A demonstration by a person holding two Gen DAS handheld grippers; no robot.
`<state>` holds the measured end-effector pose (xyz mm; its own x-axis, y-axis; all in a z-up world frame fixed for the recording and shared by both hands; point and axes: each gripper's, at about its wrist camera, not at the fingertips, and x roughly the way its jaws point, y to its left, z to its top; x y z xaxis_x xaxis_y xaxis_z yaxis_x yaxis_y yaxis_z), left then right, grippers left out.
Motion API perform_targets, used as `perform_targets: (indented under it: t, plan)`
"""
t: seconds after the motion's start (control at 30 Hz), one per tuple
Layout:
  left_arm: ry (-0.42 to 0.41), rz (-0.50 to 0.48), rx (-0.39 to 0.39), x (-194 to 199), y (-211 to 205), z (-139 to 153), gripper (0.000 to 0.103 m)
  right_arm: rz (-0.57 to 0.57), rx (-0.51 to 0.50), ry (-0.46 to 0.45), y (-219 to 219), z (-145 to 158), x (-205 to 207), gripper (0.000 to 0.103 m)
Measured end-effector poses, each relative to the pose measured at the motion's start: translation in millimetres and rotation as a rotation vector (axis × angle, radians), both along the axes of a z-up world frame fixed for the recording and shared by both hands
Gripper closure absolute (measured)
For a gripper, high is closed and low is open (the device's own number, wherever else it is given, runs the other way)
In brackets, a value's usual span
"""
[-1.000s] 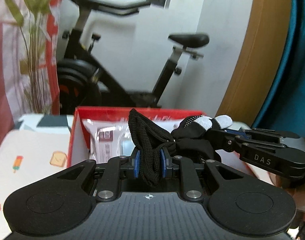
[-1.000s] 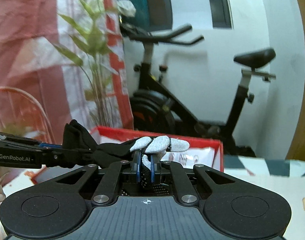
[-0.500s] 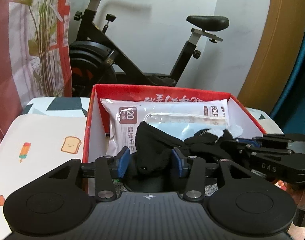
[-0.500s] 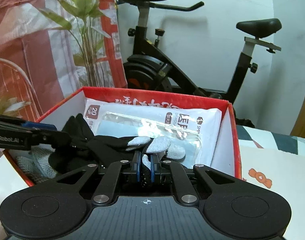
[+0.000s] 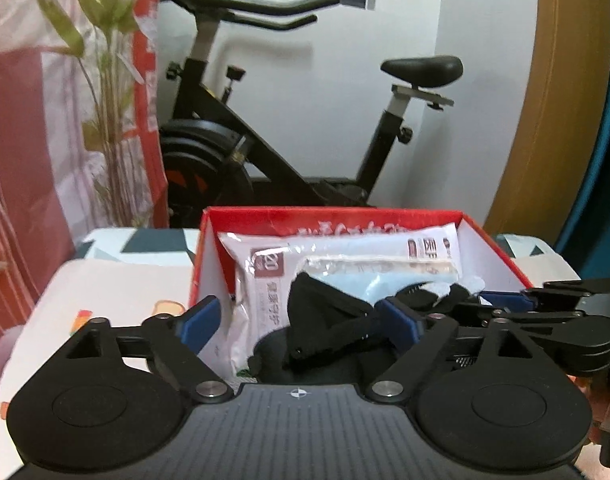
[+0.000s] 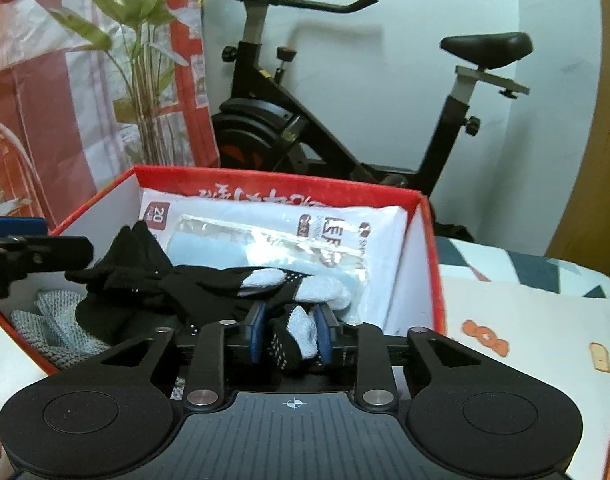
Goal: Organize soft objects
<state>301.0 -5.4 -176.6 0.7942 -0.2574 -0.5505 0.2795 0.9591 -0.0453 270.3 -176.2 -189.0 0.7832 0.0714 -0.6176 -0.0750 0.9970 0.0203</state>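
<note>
Behind the surface (image 5: 105, 280), with its cartoon-print cloth, stands an exercise bike (image 6: 305, 128) against a white wall, and a plant (image 6: 145, 60) rises left of it. On the surface sits a red box (image 6: 425, 248), the landmark for the rest. Inside it, sealed packets (image 6: 305, 232) lean on the far wall and a grey cloth (image 6: 49, 328) fills the near left corner.

A black glove (image 6: 209, 284) with grey fingertips lies in the box, its long axis running across it from left to right. The left gripper (image 5: 301, 320) hangs over the box's near left part; its fingers are spreading wide, and the glove's cuff (image 5: 325, 316) sits loose between them, touching the right pad at most. The right gripper (image 6: 291, 334) is at the box's near edge, further right; its fingers are just parting, with one grey glove fingertip still lodged between the pads.

The glove looks delivered. The coming move likely turns on both grippers backing out toward the near edge, across the glove's axis, without dragging it.
</note>
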Motion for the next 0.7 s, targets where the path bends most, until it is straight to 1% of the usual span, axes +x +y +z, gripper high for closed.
perform_targets:
  t: [0.07,0.1,0.13,0.17,0.2,0.27,0.3,0.37,0.47,0.63,0.7]
  plan:
    - [-0.017,0.014,0.009,-5,0,6,0.004,-0.011,-0.008,-0.011,0,6,-5,0.070]
    - [-0.027,0.018,0.013,-8,-1,10,0.003,-0.012,-0.008,-0.016,-1,10,-7,0.067]
    - [-0.034,0.020,0.015,-11,-1,13,0.000,-0.013,-0.006,-0.022,-1,14,-10,0.058]
    - [-0.039,0.023,0.019,-13,-2,15,0.000,-0.017,-0.004,-0.031,-1,18,-14,0.049]
    - [-0.043,0.027,0.025,-16,-2,18,0.000,-0.022,-0.004,-0.040,-1,22,-17,0.044]
    - [-0.046,0.037,0.045,-21,-3,22,0.000,-0.036,-0.015,-0.059,1,31,-25,0.029]
    - [-0.049,0.039,0.053,-23,-3,25,0.000,-0.040,-0.017,-0.070,2,36,-30,0.026]
    - [-0.063,0.044,0.067,-31,-3,29,0.000,-0.039,-0.005,-0.084,1,44,-38,0.010]
    - [-0.073,0.052,0.080,-41,-2,36,0.000,-0.048,0.015,-0.111,1,58,-51,0.001]
    - [-0.089,0.093,0.075,-59,-1,52,0.000,-0.067,0.062,-0.129,-1,81,-71,0.000]
    - [-0.103,0.100,0.056,-67,2,58,0.000,-0.078,0.074,-0.144,-2,90,-80,0.000]
